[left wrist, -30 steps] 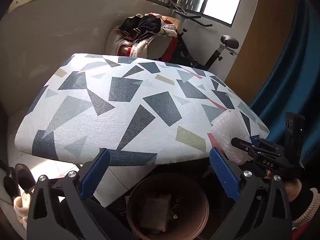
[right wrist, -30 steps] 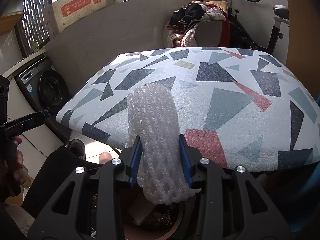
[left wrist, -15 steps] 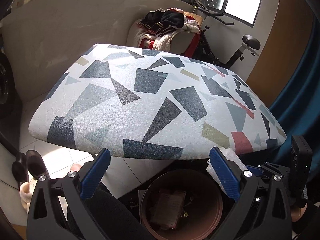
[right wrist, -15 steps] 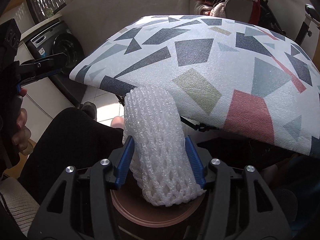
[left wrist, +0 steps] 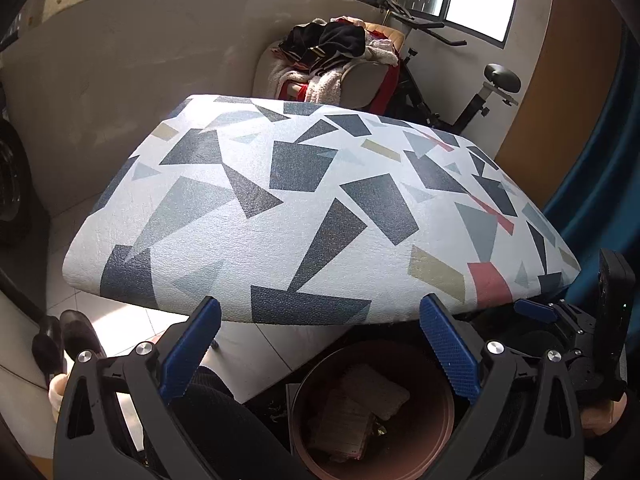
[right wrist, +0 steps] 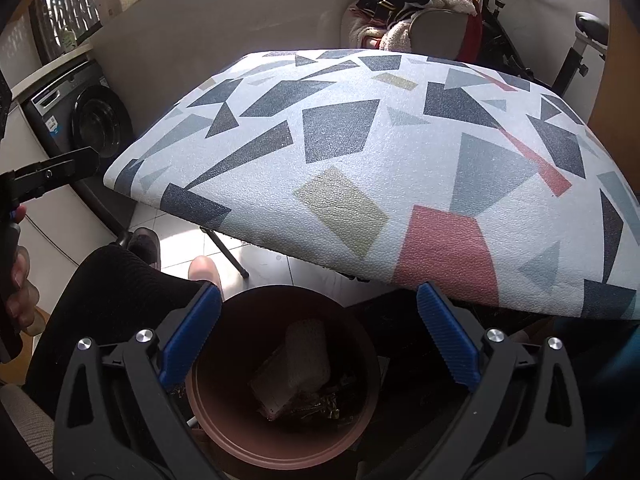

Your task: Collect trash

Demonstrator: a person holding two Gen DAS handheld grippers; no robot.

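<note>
Patterned table (left wrist: 304,208) stands above brown bin (right wrist: 240,436).

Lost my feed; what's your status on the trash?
Both jaws open, empty: left gripper, right gripper. Foam net lying in brown bin. Nothing blocking.

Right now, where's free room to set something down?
The whole patterned tabletop is bare, near edge to the clothes-piled chair. Crowded: the brown bin under that edge holds trash, both hand-held grippers open above it.
</note>
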